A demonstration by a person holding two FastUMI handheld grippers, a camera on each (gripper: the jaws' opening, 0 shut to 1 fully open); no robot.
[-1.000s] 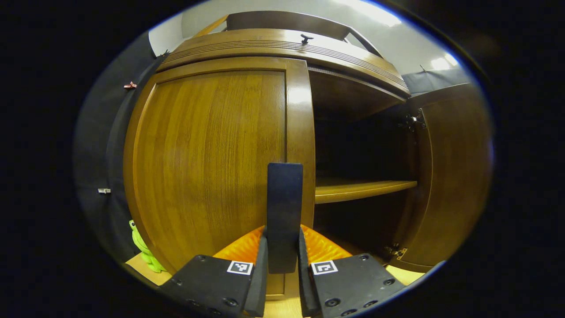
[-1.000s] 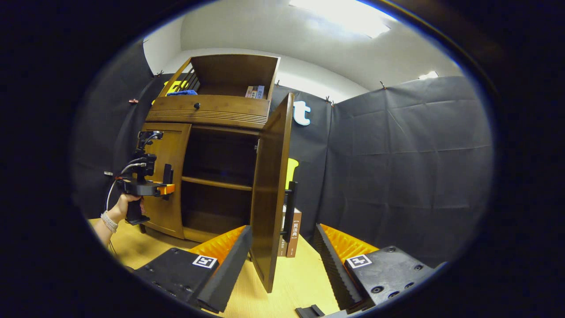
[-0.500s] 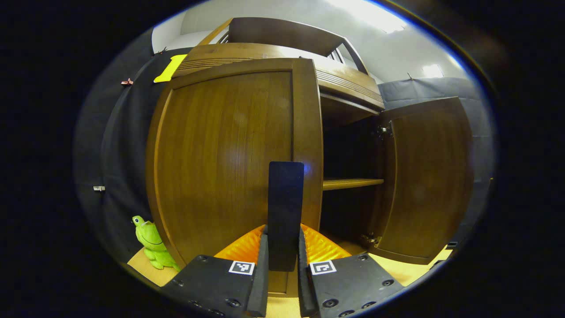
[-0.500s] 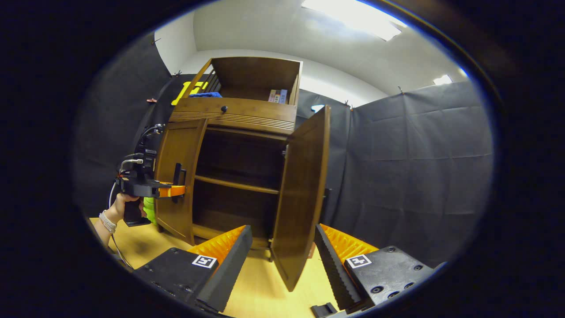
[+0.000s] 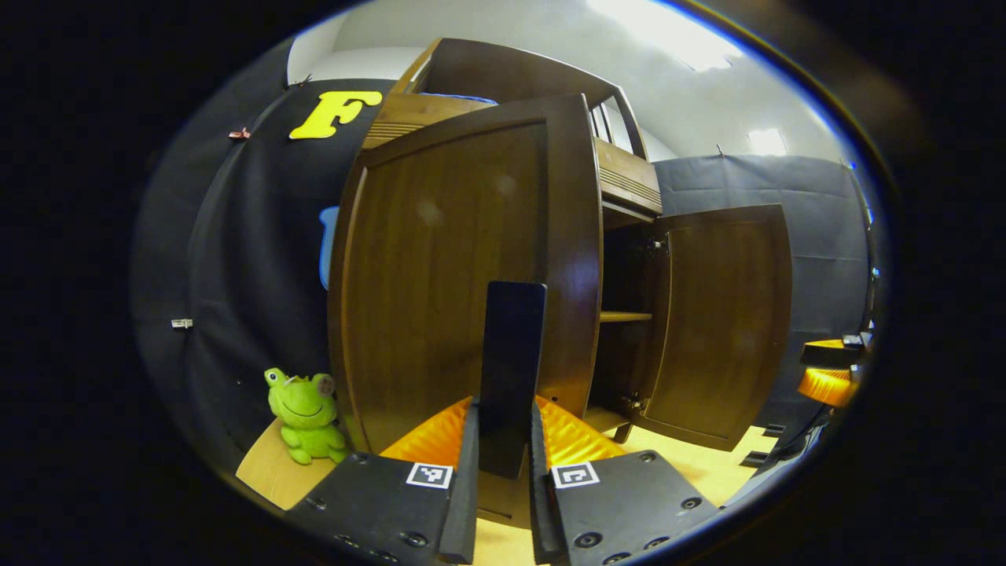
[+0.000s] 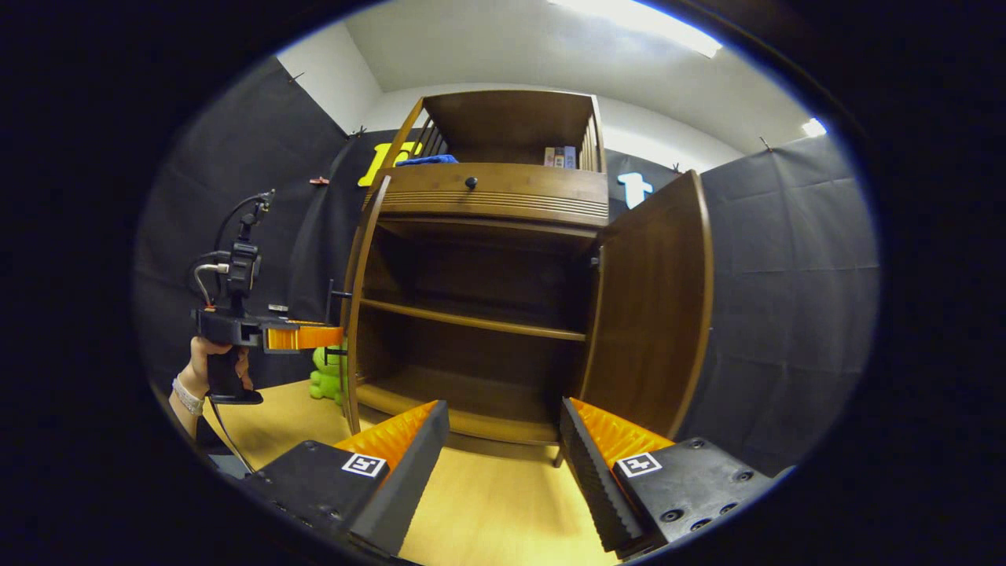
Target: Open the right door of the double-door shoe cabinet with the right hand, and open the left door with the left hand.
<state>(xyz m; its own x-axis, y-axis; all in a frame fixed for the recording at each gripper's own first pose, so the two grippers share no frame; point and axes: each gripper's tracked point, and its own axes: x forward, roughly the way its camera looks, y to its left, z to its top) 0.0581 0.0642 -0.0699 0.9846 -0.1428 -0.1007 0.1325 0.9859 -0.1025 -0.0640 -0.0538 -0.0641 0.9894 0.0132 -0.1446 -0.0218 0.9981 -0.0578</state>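
On the pale wooden desk (image 6: 503,519) stands the shoe cabinet (image 6: 491,189), with both of its doors swung out. In the left gripper view, the left gripper (image 5: 503,440) has its fingers (image 5: 465,479) pressed against the two sides of the dark upright handle (image 5: 511,362) on the left door (image 5: 448,267), pinching it. That door stands well out from the cabinet front, its outer face towards the camera. Beyond its free edge the right door (image 5: 727,322) hangs open too, showing its inner face and hinges, with a shelf (image 5: 625,317) between the two. A green frog toy (image 5: 305,413) sits on the desk just left of the left door, near the black cloth wall.

In the right gripper view, the right gripper (image 6: 503,464) is held back from the cabinet, its fingers (image 6: 409,464) spread wide with nothing between them. The cabinet interior lies open, with a single shelf across the middle. The right door stands open at the right, and the left door shows edge-on at the left, where the other gripper, held by a hand (image 6: 206,365), meets its handle. A drawer with a dark knob (image 6: 471,182) sits above the doors, and books (image 6: 559,156) stand in the open top compartment.
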